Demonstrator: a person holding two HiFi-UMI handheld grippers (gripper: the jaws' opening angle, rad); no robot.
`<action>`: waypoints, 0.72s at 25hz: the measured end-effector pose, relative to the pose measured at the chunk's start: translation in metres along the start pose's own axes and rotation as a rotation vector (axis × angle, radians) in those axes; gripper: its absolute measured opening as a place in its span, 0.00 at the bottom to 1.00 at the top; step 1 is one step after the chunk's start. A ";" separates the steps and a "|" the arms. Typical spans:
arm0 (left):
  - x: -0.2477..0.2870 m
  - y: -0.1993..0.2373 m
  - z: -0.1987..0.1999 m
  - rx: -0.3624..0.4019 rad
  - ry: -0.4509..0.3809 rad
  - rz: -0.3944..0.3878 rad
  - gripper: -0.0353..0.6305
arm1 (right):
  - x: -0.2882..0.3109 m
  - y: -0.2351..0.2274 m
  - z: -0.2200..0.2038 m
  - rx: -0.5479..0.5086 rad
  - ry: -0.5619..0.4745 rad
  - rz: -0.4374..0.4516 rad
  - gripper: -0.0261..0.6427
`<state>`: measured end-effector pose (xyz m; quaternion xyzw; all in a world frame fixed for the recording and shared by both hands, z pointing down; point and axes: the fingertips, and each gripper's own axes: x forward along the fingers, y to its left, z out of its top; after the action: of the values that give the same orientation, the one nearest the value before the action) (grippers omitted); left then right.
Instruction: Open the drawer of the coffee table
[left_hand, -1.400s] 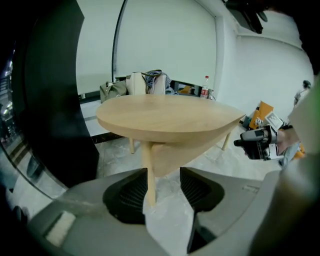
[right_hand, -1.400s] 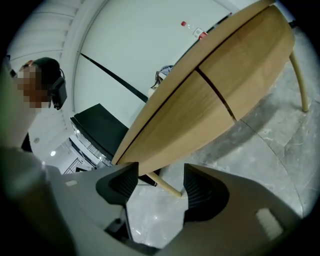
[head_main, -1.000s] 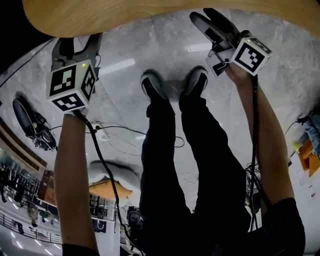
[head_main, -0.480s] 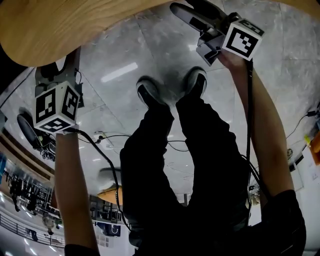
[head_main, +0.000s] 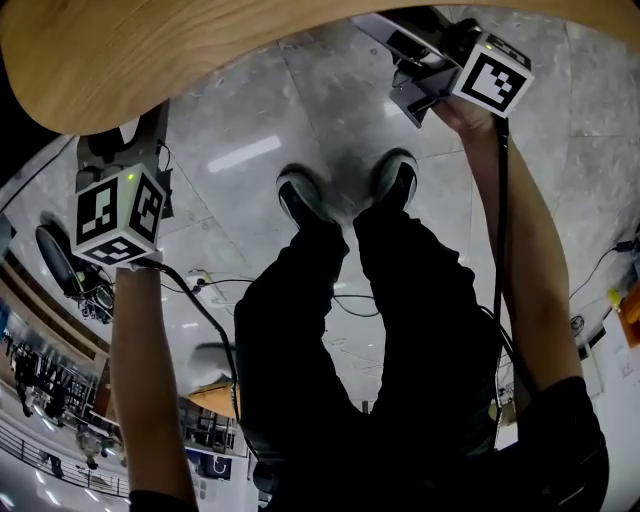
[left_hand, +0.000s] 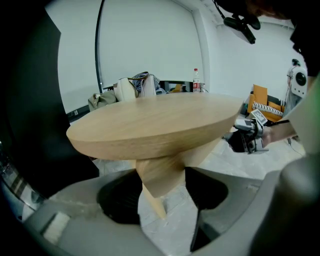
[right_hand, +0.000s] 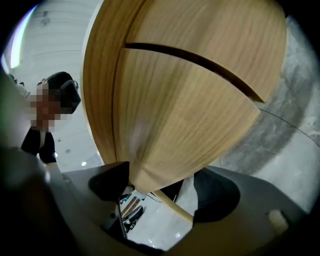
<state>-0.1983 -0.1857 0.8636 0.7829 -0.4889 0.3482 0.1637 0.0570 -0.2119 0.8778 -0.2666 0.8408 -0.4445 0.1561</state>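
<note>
Between the jaws of the right gripper (right_hand: 160, 194) sits the tapering wooden end of the coffee table (right_hand: 210, 30). Those jaws have just been opening and now stand wide apart, clamped on nothing. The near jaw is close beside the wood, though I can't say it touches. A thin table leg (right_hand: 175, 207) slants across the gap just below.

Further out, a dark seam (right_hand: 200, 61) curves across the wood. That looks to be the outline of the drawer (right_hand: 190, 130), and the panel lies flush with the rest, so it is not pulled out. Grey marble floor (right_hand: 282, 135) shows past the table on one side. A person (right_hand: 37, 142) in dark clothes stands off on the other.

Over to the left gripper (left_hand: 162, 199): its jaws are parted as well, with nothing pinched. Through the gap I see a wedge (left_hand: 167, 172) of the same pale wood under the round top, with a leg poking out beneath it. The right gripper waits at the far rim. Beyond the top, a bottle (left_hand: 196, 79) and a heap of bags (left_hand: 134, 86) sit by the white wall.

Seen from above, both grippers are held at the table's rim, well apart from each other. The left one's marker cube (head_main: 115, 215) faces up. The holder's two shoes (head_main: 305, 195) are planted on the floor between the grippers, and a cable (head_main: 205, 320) trails back along the left arm.
</note>
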 end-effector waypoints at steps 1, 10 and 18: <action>0.000 0.000 0.000 0.000 -0.001 0.001 0.47 | 0.000 0.001 0.001 -0.002 0.003 0.011 0.65; -0.013 -0.012 -0.016 0.000 0.010 -0.027 0.47 | -0.016 0.009 -0.020 -0.013 0.050 -0.002 0.65; -0.050 -0.054 -0.055 -0.017 0.115 -0.079 0.47 | -0.058 0.027 -0.056 0.051 0.036 -0.064 0.64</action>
<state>-0.1860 -0.0949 0.8721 0.7788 -0.4502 0.3820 0.2118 0.0672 -0.1283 0.8881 -0.2813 0.8228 -0.4754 0.1334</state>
